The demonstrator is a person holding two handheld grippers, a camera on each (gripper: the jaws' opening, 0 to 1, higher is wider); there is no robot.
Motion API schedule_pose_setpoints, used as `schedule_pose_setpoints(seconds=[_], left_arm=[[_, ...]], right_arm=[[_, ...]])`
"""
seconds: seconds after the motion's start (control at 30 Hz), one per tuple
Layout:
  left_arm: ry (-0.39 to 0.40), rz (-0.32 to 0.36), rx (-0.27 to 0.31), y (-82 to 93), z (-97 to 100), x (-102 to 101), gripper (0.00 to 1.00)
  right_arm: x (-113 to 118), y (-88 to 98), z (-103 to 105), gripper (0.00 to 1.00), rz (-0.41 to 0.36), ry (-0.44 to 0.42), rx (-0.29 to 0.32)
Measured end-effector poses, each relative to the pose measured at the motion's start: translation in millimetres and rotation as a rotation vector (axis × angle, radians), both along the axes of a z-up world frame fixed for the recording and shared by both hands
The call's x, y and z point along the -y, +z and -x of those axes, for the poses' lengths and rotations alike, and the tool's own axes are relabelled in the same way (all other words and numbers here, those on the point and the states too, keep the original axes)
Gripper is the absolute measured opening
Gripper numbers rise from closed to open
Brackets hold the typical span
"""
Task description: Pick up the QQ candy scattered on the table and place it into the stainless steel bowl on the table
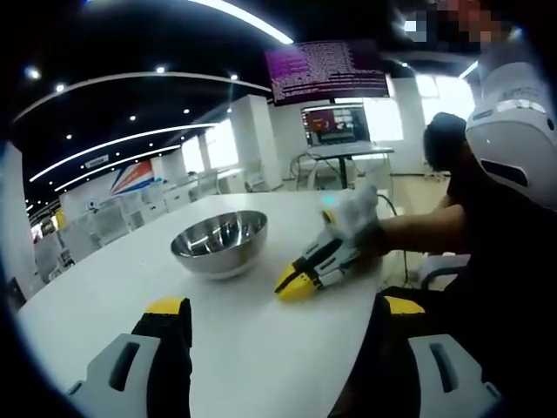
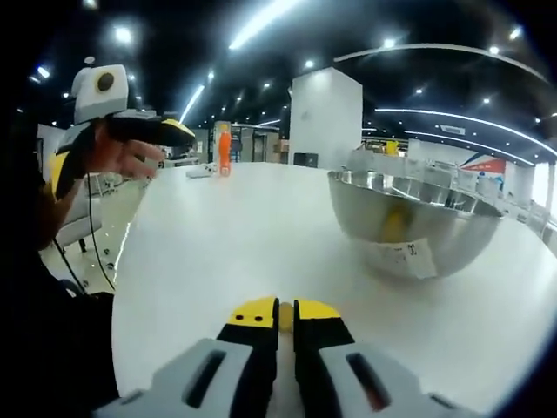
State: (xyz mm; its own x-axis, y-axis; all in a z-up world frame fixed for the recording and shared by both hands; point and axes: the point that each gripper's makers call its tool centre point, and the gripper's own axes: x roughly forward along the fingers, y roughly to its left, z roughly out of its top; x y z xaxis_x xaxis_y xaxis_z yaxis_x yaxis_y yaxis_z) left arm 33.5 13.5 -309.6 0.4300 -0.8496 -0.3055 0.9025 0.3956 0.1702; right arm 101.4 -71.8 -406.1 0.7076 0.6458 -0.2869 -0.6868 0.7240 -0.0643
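Left gripper view: left claw point(image 1: 283, 318) hanging released above the near edge of the white tabletop point(image 1: 244, 348), jaws set wide apart with nothing between them, yellow tips up front. Beyond it, the stainless steel bowl point(image 1: 219, 242) upright on the tabletop, slightly left of centre. Just right of the bowl, the right claw point(image 1: 293, 285) lowered to the tabletop surface, yellow tips drawn together and pointing toward the near left, a hand point(image 1: 365, 228) wrapped round its body. Farther off, a monitor point(image 1: 335, 124) on a stand and rows of white desks under strip lights. Right gripper view: right claw point(image 2: 285, 313) clenched, jaws almost meeting, a small yellow QQ candy point(image 2: 285, 315) pinched between the tips, low over the tabletop point(image 2: 218, 244). Bowl point(image 2: 413, 218) to the far right, near the claw but apart from it, a white label on its side and a yellowish patch on its wall; unclear whether reflection or sweet inside. At the far left, the left claw point(image 2: 152, 128) raised off the tabletop in a hand point(image 2: 122, 155), its gap not readable from this side. An orange bottle point(image 2: 224, 150) upright at the far end of the tabletop.
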Motion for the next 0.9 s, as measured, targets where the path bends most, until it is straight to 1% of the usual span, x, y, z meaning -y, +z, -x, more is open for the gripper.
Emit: schedule_pose_setpoints(seconds=[0.1, 0.2, 0.3, 0.53, 0.63, 0.77, 0.9], left_arm=[[0.003, 0.001, 0.001, 0.8, -0.5, -0.8, 0.89], [0.004, 0.002, 0.004, 1.6, -0.8, -0.4, 0.89], [0.004, 0.007, 0.008, 3.8, -1.1, 0.0, 0.89], [0.008, 0.01, 0.01, 5.9, -1.2, -1.2, 0.89], [0.011, 0.009, 0.01, 5.9, -1.3, -2.0, 0.89], [0.015, 0.005, 0.012, 5.8, -1.3, -2.6, 0.89], [0.017, 0.0, 0.013, 5.1, -2.4, -2.9, 0.89]], right_arm=[[-5.6, 1.4, 11.4, 0.06, -0.012, 0.026, -0.013], [-9.2, -2.9, 20.8, 0.06, 0.009, 0.034, -0.011], [-11.5, -2.8, 27.4, 0.06, 0.016, 0.041, -0.01], [-14.5, 13.3, 36.7, 0.06, -0.042, 0.054, -0.021], [-16.5, 27.5, 42.2, 0.06, -0.046, 0.061, -0.006], [-21.0, 58.9, 50.9, 0.06, -0.074, 0.08, 0.041], [-26.2, 86.3, 60.4, 0.06, -0.093, 0.104, 0.083]])
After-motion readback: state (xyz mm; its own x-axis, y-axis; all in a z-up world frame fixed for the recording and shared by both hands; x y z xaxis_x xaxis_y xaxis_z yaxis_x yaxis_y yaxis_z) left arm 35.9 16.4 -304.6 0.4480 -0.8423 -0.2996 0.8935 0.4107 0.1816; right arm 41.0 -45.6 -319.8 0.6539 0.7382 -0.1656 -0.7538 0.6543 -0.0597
